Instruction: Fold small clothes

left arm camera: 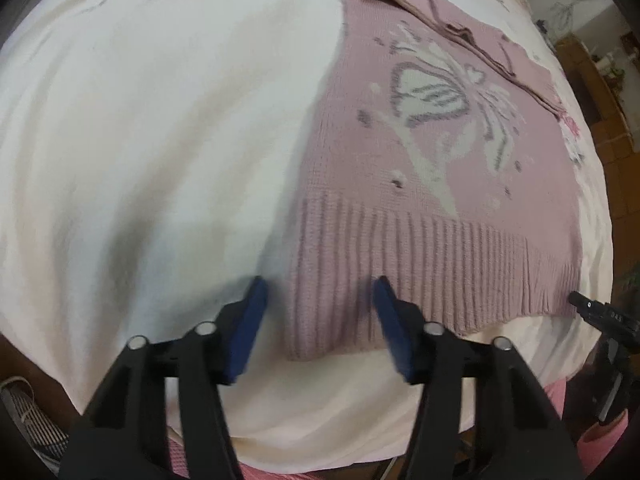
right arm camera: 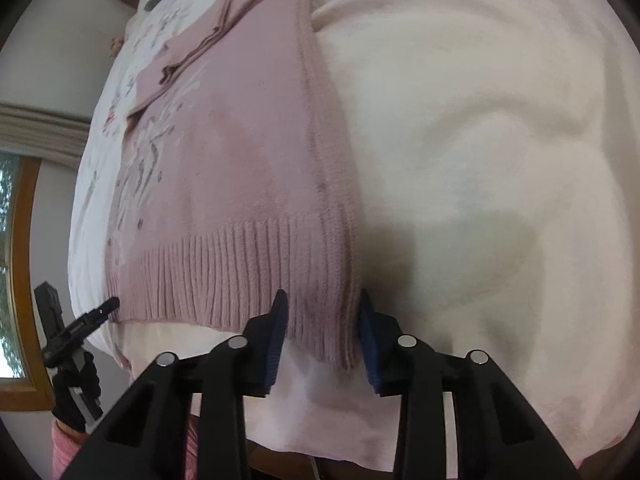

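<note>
Sweater point(left arm camera: 432, 184) hem corner between spread fingers point(left arm camera: 250, 324) of left gripper point(left arm camera: 320, 292), opposite corner between parted right gripper point(right arm camera: 322, 308) fingers point(right arm camera: 276, 340)

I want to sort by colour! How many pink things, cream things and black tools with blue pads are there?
Pink: 1, the pink knitted sweater with a butterfly.
Cream: 1, the cream bedsheet.
Black with blue pads: 2, the left tool and the right tool.
Total: 4.

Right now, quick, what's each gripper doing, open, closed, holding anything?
Left gripper: open, holding nothing, jaws either side of the pink sweater hem corner.
Right gripper: open, jaws straddling the sweater's folded hem edge, not clamped.
</note>
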A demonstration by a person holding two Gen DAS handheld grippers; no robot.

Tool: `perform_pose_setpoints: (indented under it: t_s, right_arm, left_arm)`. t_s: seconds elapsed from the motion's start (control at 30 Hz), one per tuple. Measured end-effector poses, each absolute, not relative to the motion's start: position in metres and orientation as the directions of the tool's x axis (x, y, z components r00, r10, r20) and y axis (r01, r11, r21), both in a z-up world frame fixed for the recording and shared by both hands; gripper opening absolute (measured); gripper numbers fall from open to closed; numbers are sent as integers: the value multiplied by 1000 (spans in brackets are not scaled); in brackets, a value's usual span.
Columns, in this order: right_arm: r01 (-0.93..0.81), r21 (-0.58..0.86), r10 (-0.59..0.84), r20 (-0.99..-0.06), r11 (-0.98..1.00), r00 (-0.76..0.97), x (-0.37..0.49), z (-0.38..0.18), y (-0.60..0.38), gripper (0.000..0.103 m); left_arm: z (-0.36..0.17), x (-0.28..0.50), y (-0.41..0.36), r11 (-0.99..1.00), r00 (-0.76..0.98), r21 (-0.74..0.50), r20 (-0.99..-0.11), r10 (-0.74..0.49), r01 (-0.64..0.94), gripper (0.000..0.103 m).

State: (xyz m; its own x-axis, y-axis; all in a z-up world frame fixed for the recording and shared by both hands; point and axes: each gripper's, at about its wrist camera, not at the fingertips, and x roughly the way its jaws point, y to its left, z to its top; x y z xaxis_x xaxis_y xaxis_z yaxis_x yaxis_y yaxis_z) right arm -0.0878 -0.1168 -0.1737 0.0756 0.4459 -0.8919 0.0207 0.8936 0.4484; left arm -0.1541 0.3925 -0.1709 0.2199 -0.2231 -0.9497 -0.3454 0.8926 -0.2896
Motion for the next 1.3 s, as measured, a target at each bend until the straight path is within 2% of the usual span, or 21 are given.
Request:
perform_pose_setpoints:
  t_s: [0.07,0.2,0.27,0.33,0.37,0.4,0.43,0.5,0.8,1.07,1.3]
  right_arm:
    - [16,448,446,-892,894,70,-89,-174,-117,36]
    - [-5,442,441,-895,897,60,-92,-174,-111,36]
    - [-7,451,451,-891,892,57,-93,-173,-108,34]
    - [-7,456,456,-888,890,59,-94,-173,-108,25]
    - [0,463,462,-885,886,59,-94,-173,-110,16]
    - [9,476,474,-878,880,58,-94,-174,-112,13]
    - [18,490,488,-871,871,60,-94,-173,-114,12]
    - [23,505,503,-862,863,67,-94,-171,-117,11]
    - [4,569,565,-817,822,114,-86,-144,-122,11]
    - [0,630,618,-761,776,195,-40,-101,-133,11]
    - [45,626,608,-770,778,194,10,-105,-132,11]
  left_arm:
    - [-171,-155,393,889,216,-296,-949,-231,-350,50]
    - [-171,-152,383,912,191,-266,-958,-213,-312,57]
    - [-170,-153,379,915,194,-257,-960,-204,-312,56]
    - [-169,-154,381,905,204,-276,-954,-218,-323,43]
    - [-168,-155,382,899,211,-276,-954,-214,-340,39]
    - [-167,-155,383,896,213,-276,-954,-211,-347,27]
    - [-166,-156,385,891,221,-284,-951,-216,-353,17]
    - [-163,-156,387,881,234,-306,-944,-232,-361,11]
    - [-131,-147,377,887,317,-360,-910,-266,-290,9]
    - [-89,-99,390,875,431,-398,-865,-257,-277,9]
    - [-102,-51,411,855,424,-401,-872,-245,-330,9]
